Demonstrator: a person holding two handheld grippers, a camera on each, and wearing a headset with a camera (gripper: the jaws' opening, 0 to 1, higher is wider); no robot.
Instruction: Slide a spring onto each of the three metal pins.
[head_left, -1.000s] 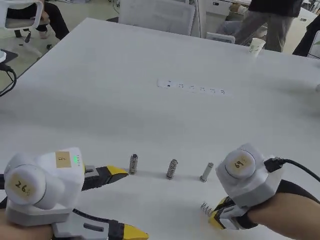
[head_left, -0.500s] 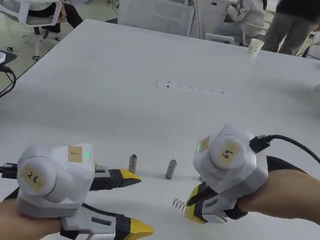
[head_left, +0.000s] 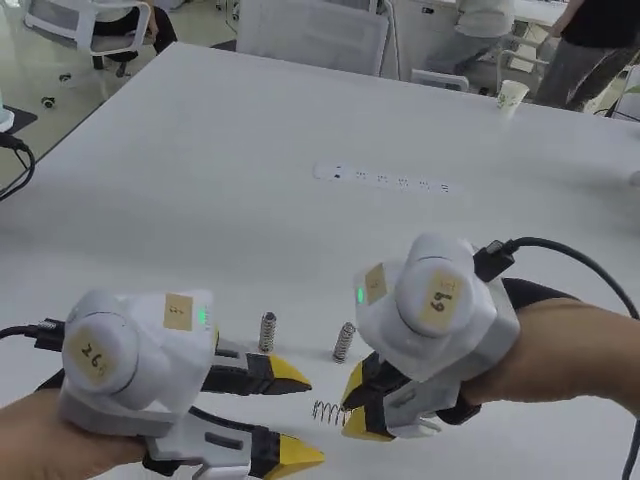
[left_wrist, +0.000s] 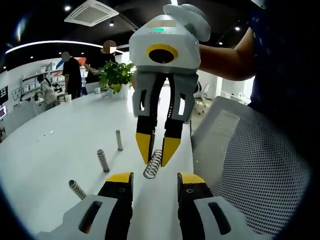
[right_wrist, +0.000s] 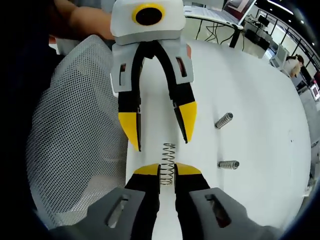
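The right gripper (right_wrist: 168, 172) pinches a spring (right_wrist: 168, 152) tight by one end. The left gripper (left_wrist: 156, 179) has its jaws far apart (nothing between them), near the spring.

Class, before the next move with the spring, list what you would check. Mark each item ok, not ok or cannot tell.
1. Grip: right gripper shut on the loose spring: ok.
2. Helper: left gripper open, facing it: ok.
3. Target: bare pin upright and free: ok.
4. Progress: other two pins carry springs: ok.
5. Alignment: loose spring over the bare pin: not ok, held apart from it.
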